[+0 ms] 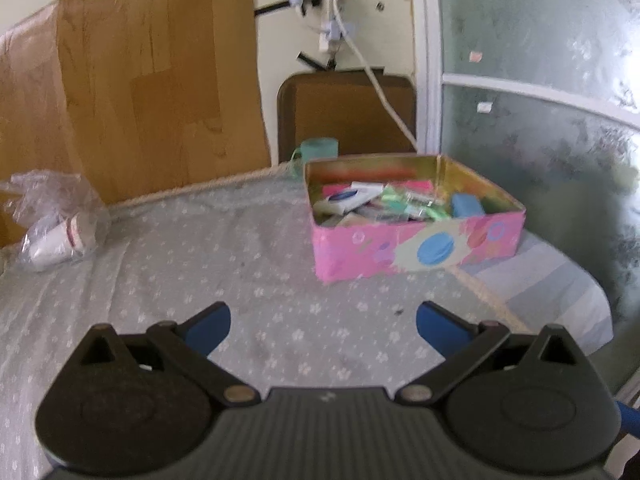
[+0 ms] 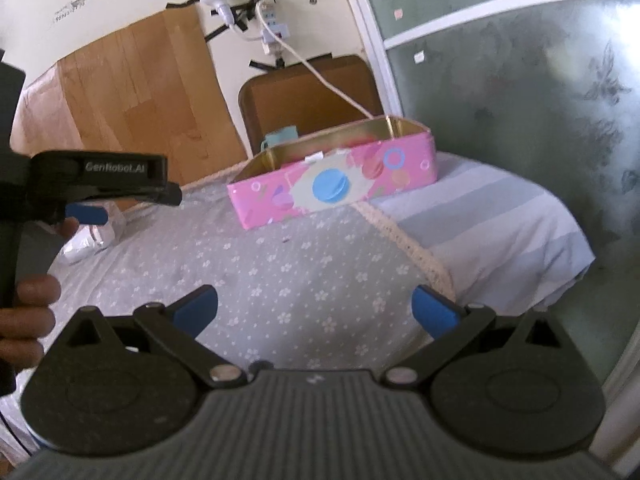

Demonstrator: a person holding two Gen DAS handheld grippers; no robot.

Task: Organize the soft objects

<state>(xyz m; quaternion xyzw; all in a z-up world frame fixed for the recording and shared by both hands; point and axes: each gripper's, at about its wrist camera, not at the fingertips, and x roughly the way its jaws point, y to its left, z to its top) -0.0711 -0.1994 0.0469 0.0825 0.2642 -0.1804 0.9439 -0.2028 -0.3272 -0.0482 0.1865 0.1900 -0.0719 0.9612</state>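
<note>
Tools [image 1: 323, 326] [image 2: 316, 307] agape over flowered cloth [image 1: 200, 280]

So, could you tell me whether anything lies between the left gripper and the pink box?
Nothing visible does. The left gripper, fingers spread and empty, faces the pink box across bare floral bedsheet; the plastic bag lies far left.

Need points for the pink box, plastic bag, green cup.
pink box [image 1: 420, 250], left wrist view, front wall.
plastic bag [image 1: 56, 216], left wrist view, middle.
green cup [image 1: 320, 148], left wrist view, side.
</note>
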